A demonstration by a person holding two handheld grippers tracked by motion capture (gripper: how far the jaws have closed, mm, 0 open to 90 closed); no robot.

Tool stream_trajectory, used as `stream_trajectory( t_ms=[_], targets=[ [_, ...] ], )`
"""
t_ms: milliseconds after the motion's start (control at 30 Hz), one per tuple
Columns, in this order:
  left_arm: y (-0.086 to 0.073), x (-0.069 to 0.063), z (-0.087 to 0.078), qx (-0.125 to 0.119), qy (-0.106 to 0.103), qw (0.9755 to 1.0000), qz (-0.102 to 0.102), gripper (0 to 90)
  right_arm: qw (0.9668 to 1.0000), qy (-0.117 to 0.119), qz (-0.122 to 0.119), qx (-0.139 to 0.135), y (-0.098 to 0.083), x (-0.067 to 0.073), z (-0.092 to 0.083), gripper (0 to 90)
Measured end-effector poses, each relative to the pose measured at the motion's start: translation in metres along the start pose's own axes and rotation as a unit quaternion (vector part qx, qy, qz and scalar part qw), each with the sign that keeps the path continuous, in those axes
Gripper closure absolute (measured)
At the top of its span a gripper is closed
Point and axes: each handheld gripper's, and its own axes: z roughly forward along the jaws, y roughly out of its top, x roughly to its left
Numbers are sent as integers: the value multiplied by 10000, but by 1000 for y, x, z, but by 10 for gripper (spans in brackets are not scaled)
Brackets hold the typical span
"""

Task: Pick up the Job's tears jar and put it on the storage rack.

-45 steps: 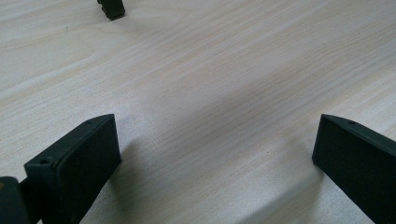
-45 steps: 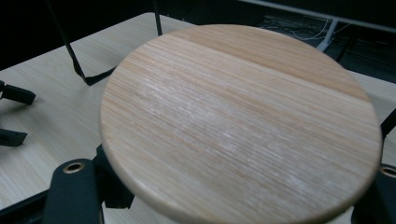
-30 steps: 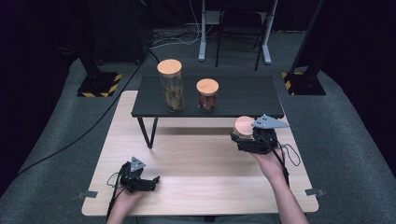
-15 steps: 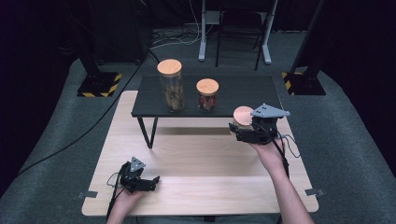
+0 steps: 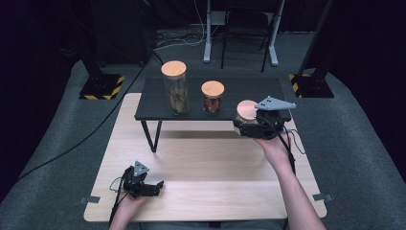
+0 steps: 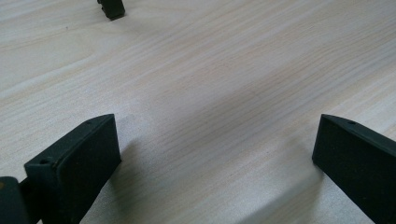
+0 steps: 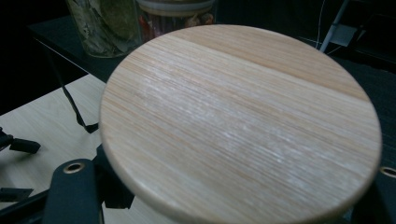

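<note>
The left gripper (image 5: 152,185) rests low, its fingers (image 6: 74,163) spread wide apart. The right gripper (image 5: 242,125) is held raised on an outstretched forearm, fingers clamped.

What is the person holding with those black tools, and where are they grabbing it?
The right tool holds a small jar with a wooden lid, gripping its body under the lid, beside the black shelf. The left tool holds nothing; its jaws are open over the table.
</note>
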Motion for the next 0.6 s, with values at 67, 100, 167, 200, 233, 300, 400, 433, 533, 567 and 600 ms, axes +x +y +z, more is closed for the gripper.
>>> stream_trajectory(
  t_ms=[67, 100, 167, 200, 233, 300, 400, 433, 533, 567, 600],
  targets=[
    [0, 0, 0, 0, 0, 10000, 0, 4, 10000, -6, -7, 0, 3, -1, 1, 250],
    [0, 0, 0, 3, 0, 10000, 4, 4, 10000, -19, -6, 6, 4, -2, 2, 250],
    [0, 0, 0, 2, 0, 10000, 3, 4, 10000, -47, -9, 16, 6, -3, 3, 250],
    [0, 0, 0, 0, -1, 10000, -1, 4, 10000, -59, -15, 17, 7, -4, 3, 250],
    [0, 0, 0, -1, 0, 10000, -1, 4, 10000, -70, 1, 16, 8, -5, 4, 250],
    [0, 0, 0, 3, -1, 10000, 1, 4, 9999, -96, 12, 31, 9, -7, 5, 249],
    [0, 0, 0, 2, -1, 10000, 1, 4, 9999, -122, 38, 42, 11, -9, 7, 249],
    [0, 0, 0, 0, 0, 10000, 0, 4, 9999, -128, 36, 42, 12, -10, 8, 249],
    [0, 0, 0, 2, -1, 10000, 2, 4, 9998, -154, 89, 8, 16, -12, 10, 250],
    [0, 0, 0, 2, -1, 10000, 1, 4, 9998, -171, 100, 7, 17, -13, 12, 250],
    [0, 0, 0, -2, -1, 10000, -2, 4, 9998, -178, 106, 7, 18, -14, 13, 249]
  ],
)
